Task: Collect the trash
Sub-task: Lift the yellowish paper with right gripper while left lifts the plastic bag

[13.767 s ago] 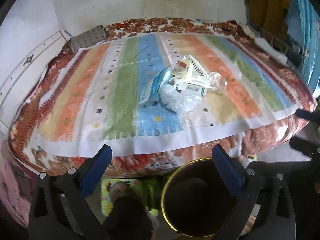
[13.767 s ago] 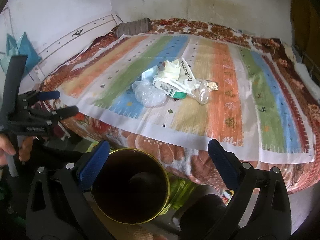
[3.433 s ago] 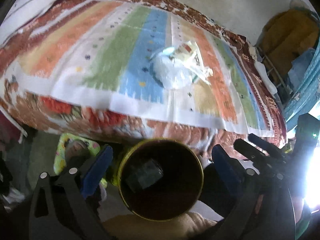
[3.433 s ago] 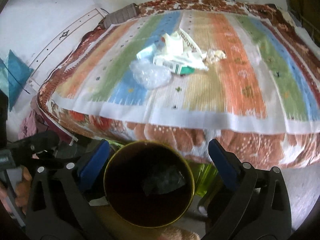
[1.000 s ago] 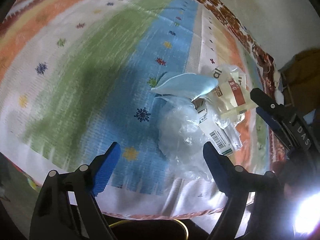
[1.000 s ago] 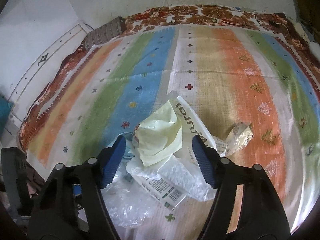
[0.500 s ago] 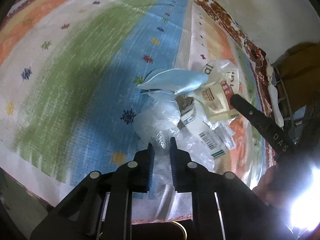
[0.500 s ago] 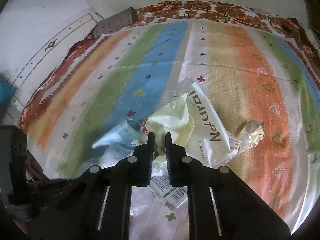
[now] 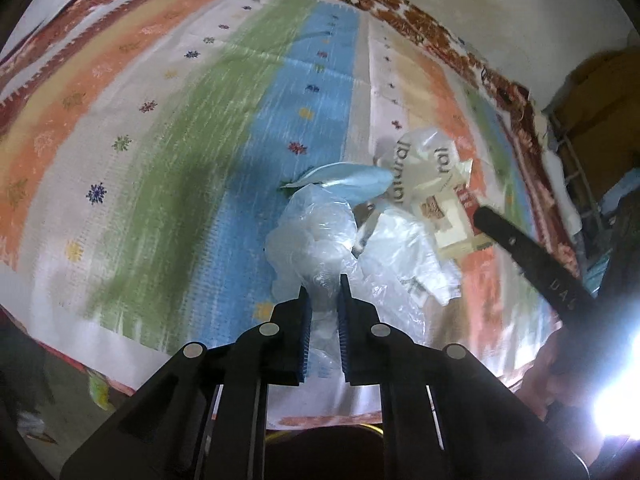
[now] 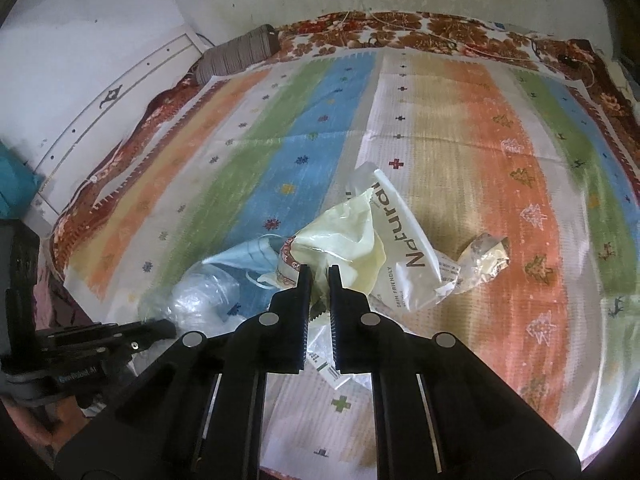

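A heap of trash lies on the striped bed cover [image 9: 240,128]. My left gripper [image 9: 322,284] is shut on a crumpled clear plastic bag [image 9: 316,236] at the heap's near left. A blue face mask [image 9: 348,178] lies just behind the bag. My right gripper [image 10: 317,274] is shut on a pale yellow plastic bag [image 10: 344,236]. A white "Natural" packet [image 10: 404,256] lies under and right of that bag. A crumpled clear wrapper [image 10: 486,258] sits further right. The clear bag [image 10: 204,296] and the left gripper [image 10: 160,326] show at the lower left of the right wrist view.
A grey rolled pillow [image 10: 240,54] lies at the bed's far left corner by the white wall. The gold rim of a bin [image 9: 360,428] shows below the bed's near edge, between the left gripper's arms. The right gripper's arm [image 9: 532,264] crosses the right side.
Both grippers went from open to shut about half a second ago, the left on the clear bag, the right on the yellow bag. Now both have pulled back slightly with the bags lifted.
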